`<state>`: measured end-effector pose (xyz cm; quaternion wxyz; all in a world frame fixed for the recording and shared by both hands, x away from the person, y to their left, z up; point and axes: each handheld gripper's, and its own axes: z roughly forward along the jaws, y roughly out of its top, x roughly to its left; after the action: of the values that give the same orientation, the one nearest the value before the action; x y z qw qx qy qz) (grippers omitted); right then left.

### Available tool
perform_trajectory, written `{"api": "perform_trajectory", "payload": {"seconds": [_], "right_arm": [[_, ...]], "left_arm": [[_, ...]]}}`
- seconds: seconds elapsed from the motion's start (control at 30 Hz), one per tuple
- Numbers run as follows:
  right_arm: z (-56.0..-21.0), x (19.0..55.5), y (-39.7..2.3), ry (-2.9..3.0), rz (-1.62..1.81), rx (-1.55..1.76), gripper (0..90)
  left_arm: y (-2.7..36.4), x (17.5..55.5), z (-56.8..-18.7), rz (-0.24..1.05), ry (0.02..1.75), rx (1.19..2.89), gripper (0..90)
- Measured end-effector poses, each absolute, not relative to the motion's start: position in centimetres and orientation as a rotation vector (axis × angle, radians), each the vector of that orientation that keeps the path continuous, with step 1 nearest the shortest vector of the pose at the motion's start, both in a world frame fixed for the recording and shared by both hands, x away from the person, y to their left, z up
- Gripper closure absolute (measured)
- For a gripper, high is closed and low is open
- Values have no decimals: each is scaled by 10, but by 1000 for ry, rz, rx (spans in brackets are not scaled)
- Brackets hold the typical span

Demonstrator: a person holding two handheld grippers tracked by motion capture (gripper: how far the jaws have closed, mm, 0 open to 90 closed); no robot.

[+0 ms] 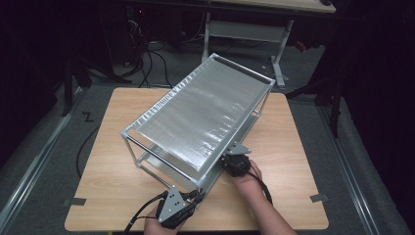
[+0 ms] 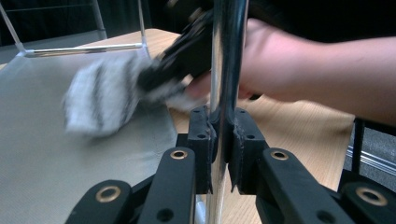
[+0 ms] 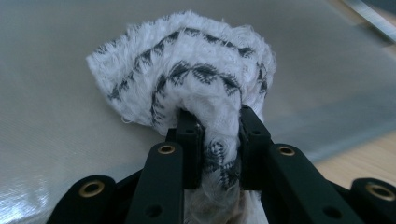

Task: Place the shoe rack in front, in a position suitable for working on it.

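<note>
A two-tier metal rack (image 1: 200,112) with grey mesh shelves stands slantwise on the wooden table (image 1: 112,171). My left gripper (image 1: 195,196) (image 2: 223,135) is shut on the rack's chrome upright post (image 2: 229,56) at the near corner. My right gripper (image 1: 226,157) (image 3: 218,135) reaches in under the top shelf from the rack's right side. It is shut on a white cloth (image 3: 187,70) with black zigzag stripes, bunched against the lower shelf (image 3: 56,70). In the left gripper view the cloth (image 2: 100,98) is blurred, with the right gripper (image 2: 159,77) and its hand (image 2: 299,70) behind the post.
Bare tabletop lies left of the rack and to its right (image 1: 288,147). Tape marks (image 1: 74,201) sit near the front corners. Beyond the table are a dark floor with cables (image 1: 147,63) and another table's metal legs (image 1: 279,58).
</note>
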<state>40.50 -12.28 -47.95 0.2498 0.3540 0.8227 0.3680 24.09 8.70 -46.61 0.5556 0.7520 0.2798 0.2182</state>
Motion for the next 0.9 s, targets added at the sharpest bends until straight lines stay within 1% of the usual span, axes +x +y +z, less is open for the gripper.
{"api": "perform_trajectory", "payload": {"seconds": [0.1, 0.13, 0.27, 0.4, 0.7, 0.9], "right_arm": [[-498, 414, -117, 2349, 947, 1030, 758], [-500, 413, -119, 2342, 980, 1034, 763], [-499, 403, -120, 2342, 941, 979, 768], [-500, 397, -125, 2342, 961, 997, 767], [-501, 376, -142, 2349, 1026, 970, 763], [-501, 365, -156, 2308, 1035, 1040, 753]], "left_arm": [[90, 240, -466, 515, 658, 1783, 804], [91, 239, -466, 516, 653, 1784, 803], [95, 235, -465, 533, 641, 1798, 801], [104, 234, -464, 551, 661, 1805, 801], [134, 238, -462, 626, 755, 1796, 800], [134, 237, -466, 618, 770, 1753, 805]]}}
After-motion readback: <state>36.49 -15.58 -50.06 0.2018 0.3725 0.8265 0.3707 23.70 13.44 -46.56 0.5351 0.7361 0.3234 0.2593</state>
